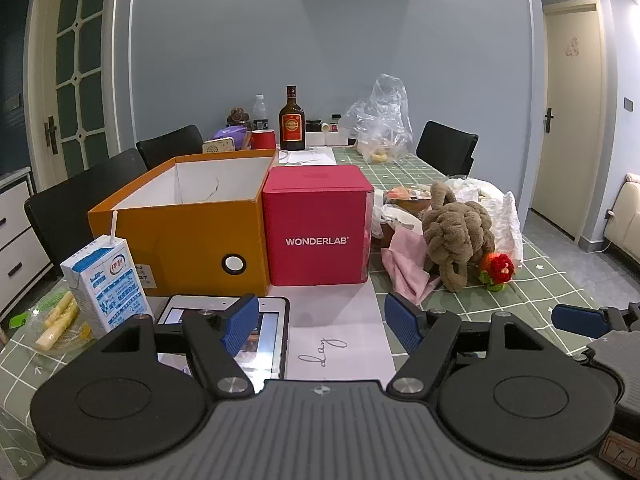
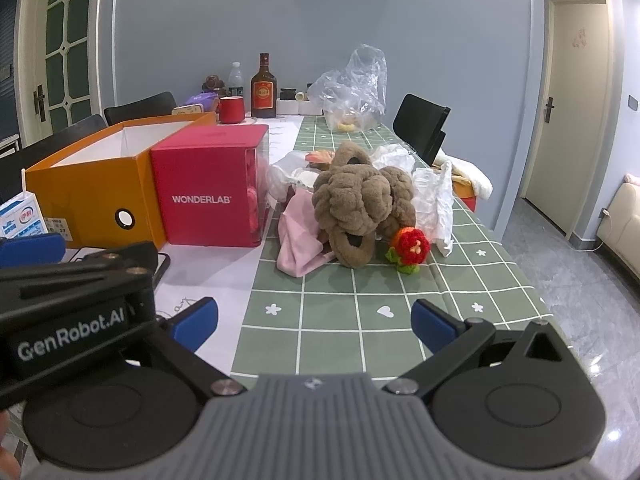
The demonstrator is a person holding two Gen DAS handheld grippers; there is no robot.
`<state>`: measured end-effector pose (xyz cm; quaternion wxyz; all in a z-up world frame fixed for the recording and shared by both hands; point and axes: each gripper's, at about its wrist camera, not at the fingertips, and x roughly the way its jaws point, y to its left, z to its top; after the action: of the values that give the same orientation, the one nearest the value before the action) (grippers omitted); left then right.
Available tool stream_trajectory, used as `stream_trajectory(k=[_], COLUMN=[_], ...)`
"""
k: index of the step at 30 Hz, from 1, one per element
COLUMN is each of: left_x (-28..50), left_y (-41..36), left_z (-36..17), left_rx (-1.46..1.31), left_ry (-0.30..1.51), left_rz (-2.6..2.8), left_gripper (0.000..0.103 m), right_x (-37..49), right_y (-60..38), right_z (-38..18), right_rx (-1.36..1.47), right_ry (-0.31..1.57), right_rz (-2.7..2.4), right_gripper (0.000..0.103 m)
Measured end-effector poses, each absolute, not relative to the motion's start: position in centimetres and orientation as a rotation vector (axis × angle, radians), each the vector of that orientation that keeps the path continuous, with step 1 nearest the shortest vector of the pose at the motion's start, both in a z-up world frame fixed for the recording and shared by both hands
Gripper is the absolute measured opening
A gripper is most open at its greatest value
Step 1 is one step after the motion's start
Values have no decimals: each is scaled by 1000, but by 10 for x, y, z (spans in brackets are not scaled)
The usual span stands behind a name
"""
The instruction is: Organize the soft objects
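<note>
Basically, brown plush (image 2: 360, 204) lies straight ahead of right hand-held gripper (image 2: 314, 322), nearer than left hand-held gripper (image 1: 320, 320); both spread w/ nothing between.

The desk (image 2: 360, 320) wears a green checked cloth. At frame left stand an orange box (image 2: 96, 188) and a red box (image 2: 208, 196); mid-frame lie a brown plush (image 2: 360, 200), pink cloth (image 2: 298, 240) and knitted flower (image 2: 410, 246).

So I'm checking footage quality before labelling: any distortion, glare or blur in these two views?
Left wrist view: fisheye bends the door frames; soft objects like the brown plush stay sharp. Right wrist view: same bowing, glare on the glossy floor, and the left gripper close to the lens looks soft.
</note>
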<state>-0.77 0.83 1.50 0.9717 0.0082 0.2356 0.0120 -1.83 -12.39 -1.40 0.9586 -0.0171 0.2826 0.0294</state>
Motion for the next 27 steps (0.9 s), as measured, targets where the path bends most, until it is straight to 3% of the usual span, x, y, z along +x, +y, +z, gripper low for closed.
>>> stream_trajectory(k=[27], left_x=[7], left_y=[-17], left_z=[19], left_rx=[35], left_ry=[435], left_rz=[-15], left_gripper=[85], right_x=[-3], right_y=[-166], right_z=[-26], right_rx=[36], right_ry=[566], right_rz=[58], right_gripper=[100])
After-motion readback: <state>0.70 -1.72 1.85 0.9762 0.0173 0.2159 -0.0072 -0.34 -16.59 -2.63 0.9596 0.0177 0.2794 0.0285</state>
